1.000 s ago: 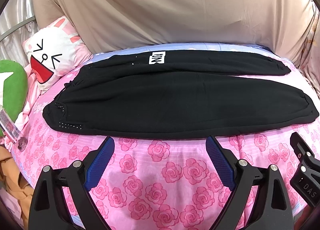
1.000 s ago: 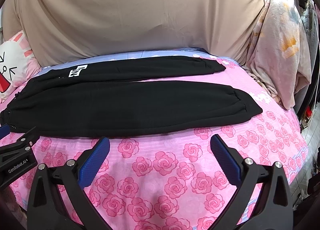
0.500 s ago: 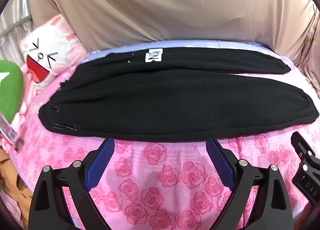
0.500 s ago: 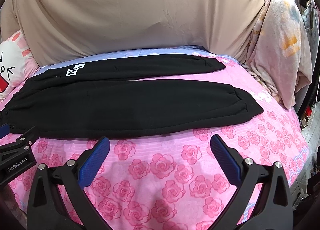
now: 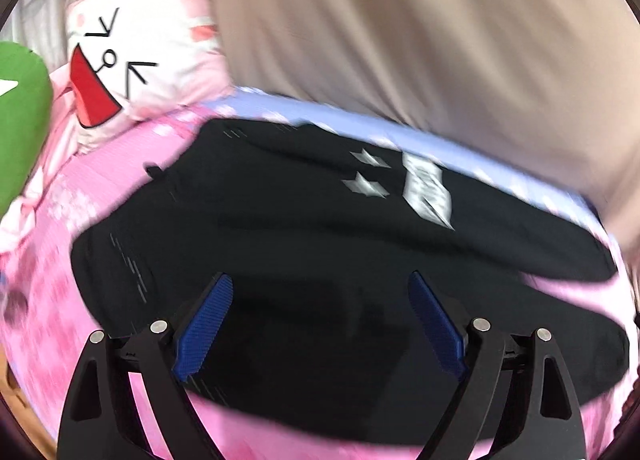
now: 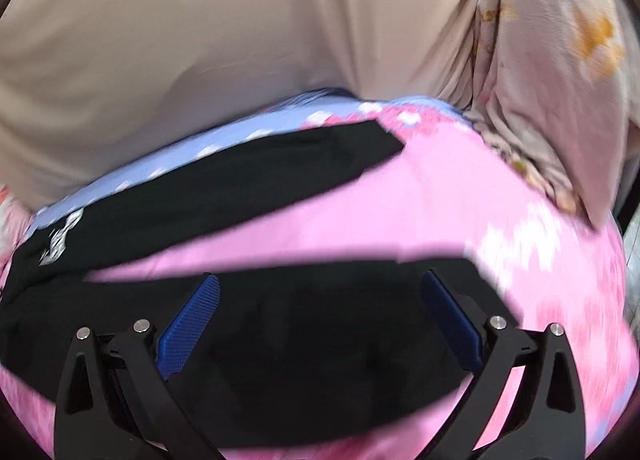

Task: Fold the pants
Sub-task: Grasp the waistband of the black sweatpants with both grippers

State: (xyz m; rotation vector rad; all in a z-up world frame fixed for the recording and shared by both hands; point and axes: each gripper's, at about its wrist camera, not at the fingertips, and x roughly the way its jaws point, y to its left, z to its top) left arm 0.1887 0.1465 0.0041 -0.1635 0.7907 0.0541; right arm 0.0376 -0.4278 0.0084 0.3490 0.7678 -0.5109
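Note:
Black pants with a white logo lie flat across a pink rose-print bed, waist to the left, legs to the right. My left gripper hovers open over the near waist part, blue pads wide apart, nothing between them. In the right wrist view the two legs spread apart with pink sheet between them. Over the near leg's cuff end, my right gripper is open and holds nothing. Both views are blurred.
A white cartoon-face pillow and a green cushion sit at the bed's left end. A beige cloth hangs behind the bed. A pale floral blanket is piled at the right end, near the bed's edge.
Both grippers have swung forward and down from the bare sheet to above the pants, the left toward the waist, the right toward the cuff end. Both stay open.

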